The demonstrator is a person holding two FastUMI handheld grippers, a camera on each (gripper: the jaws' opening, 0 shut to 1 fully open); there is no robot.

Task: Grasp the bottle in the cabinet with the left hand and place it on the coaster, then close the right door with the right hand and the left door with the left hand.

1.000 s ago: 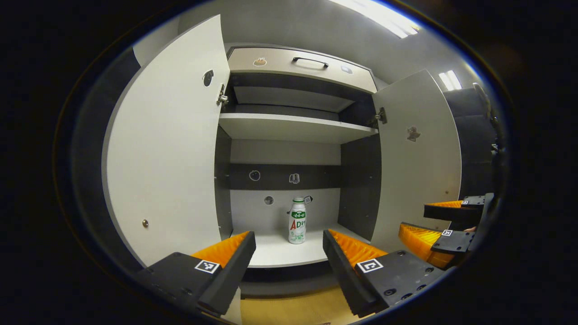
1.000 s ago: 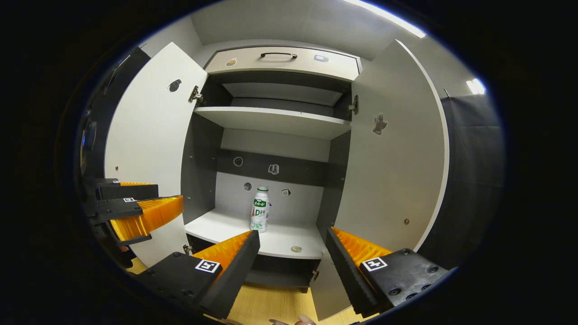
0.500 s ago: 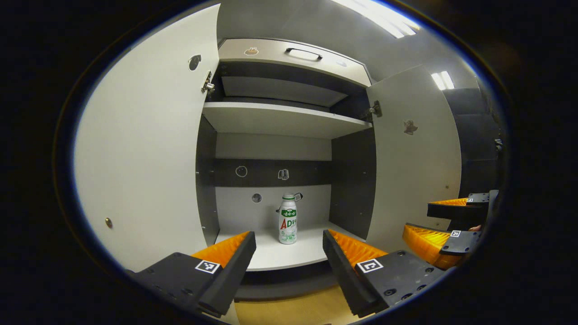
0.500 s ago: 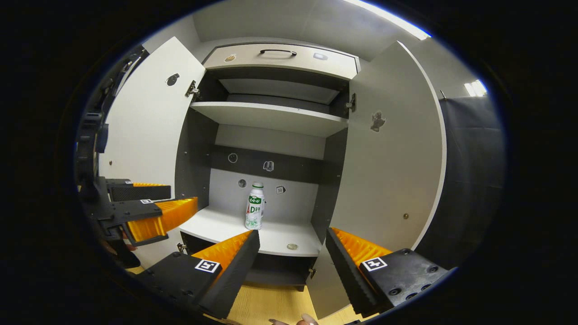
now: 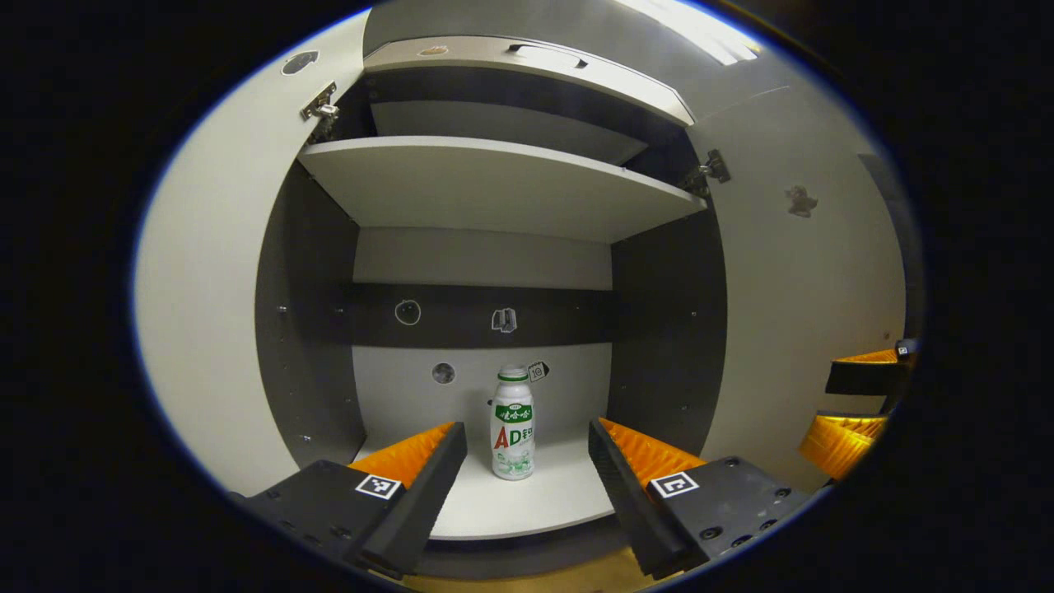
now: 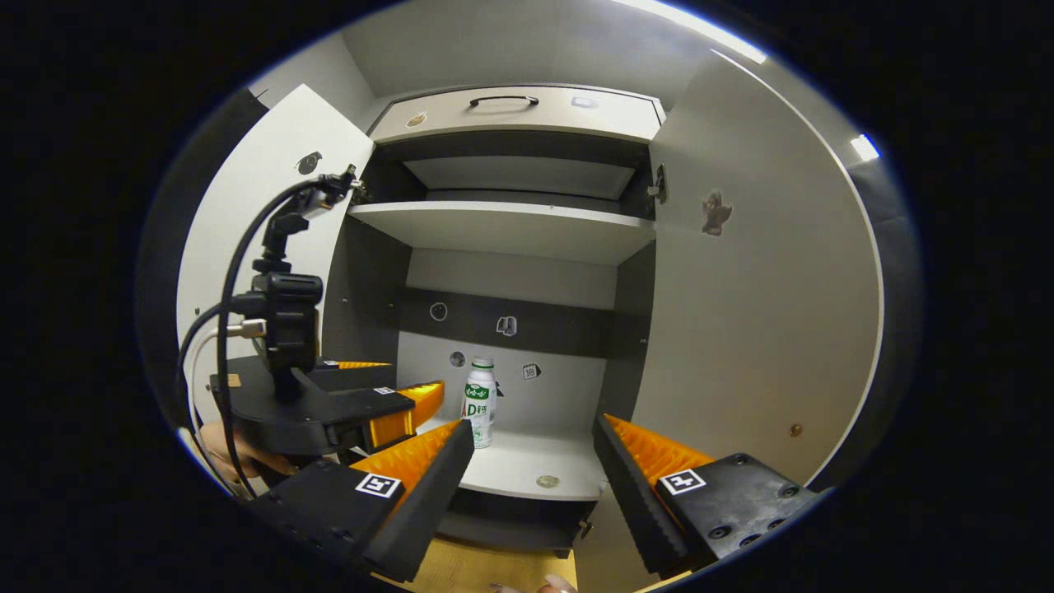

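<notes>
A small white bottle (image 5: 512, 424) with a green cap and band stands upright at the back of the cabinet's lower shelf (image 5: 535, 506). My left gripper (image 5: 527, 430) is open, its fingers reaching over the shelf's front with the bottle farther in, between their lines and touching neither. In the right gripper view the bottle (image 6: 479, 402) stands just beyond the left gripper (image 6: 416, 377), which carries a camera mount and cables. My right gripper (image 6: 533, 428) is open and empty, back outside the cabinet front. It also appears at the edge of the left gripper view (image 5: 827, 405).
Both cabinet doors stand wide open, the left door (image 6: 247, 222) and the right door (image 6: 757, 288). An upper shelf (image 5: 494, 185) spans the cabinet overhead. A drawer with a black handle (image 6: 506, 100) sits on top. A small round disc (image 6: 547, 481) lies near the shelf's front edge.
My left gripper has moved forward between the doors toward the bottle, which now looms larger. The right gripper has stayed back with little change.
</notes>
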